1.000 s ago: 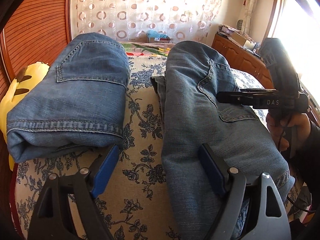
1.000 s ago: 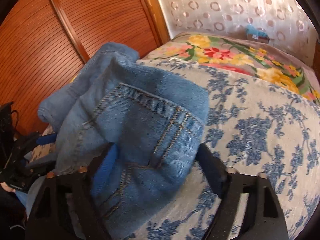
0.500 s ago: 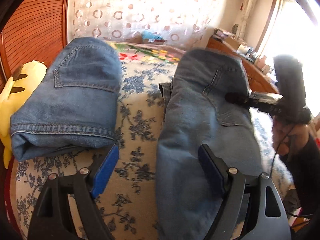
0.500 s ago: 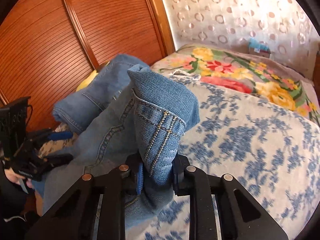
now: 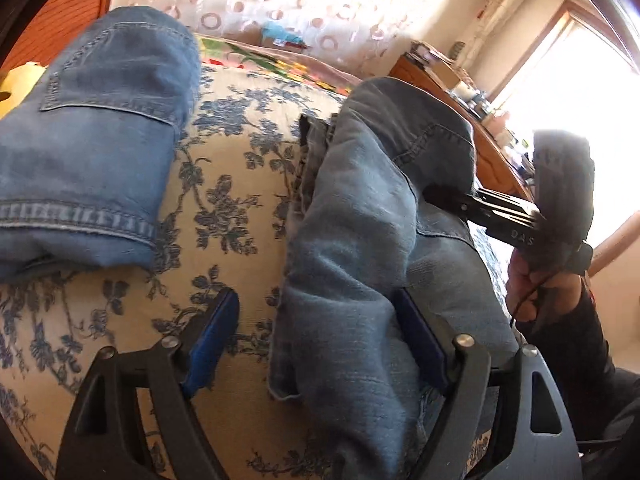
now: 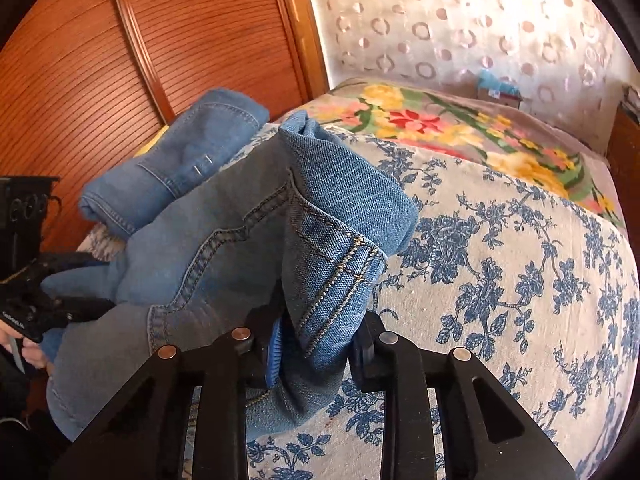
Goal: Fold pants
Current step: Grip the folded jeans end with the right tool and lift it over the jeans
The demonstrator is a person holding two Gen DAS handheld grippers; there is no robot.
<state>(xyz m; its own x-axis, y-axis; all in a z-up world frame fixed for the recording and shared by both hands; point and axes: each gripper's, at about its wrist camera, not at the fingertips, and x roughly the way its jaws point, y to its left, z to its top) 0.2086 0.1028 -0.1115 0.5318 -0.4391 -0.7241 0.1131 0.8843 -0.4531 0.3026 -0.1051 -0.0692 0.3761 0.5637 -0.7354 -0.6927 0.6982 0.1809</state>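
A pair of blue jeans lies lengthwise on the flowered bedspread. My left gripper straddles its near leg end. Its jaws are closing: the right pad rests against the denim, while the left pad stands clear over the bedspread. My right gripper is shut on a bunched fold at the jeans' waistband and holds it raised off the bed; its jaws are easing open slightly, with denim still pinched between them. In the left wrist view the right gripper reaches in from the right.
A second pair of jeans, folded, lies at the left beside a yellow plush toy. A colourful flowered blanket covers the far end of the bed. A wooden wardrobe stands on the left and a cluttered dresser on the right.
My right gripper went from open around the waistband to shut on it, and has lifted the fold. My left gripper turned, and its jaws narrowed around the leg.
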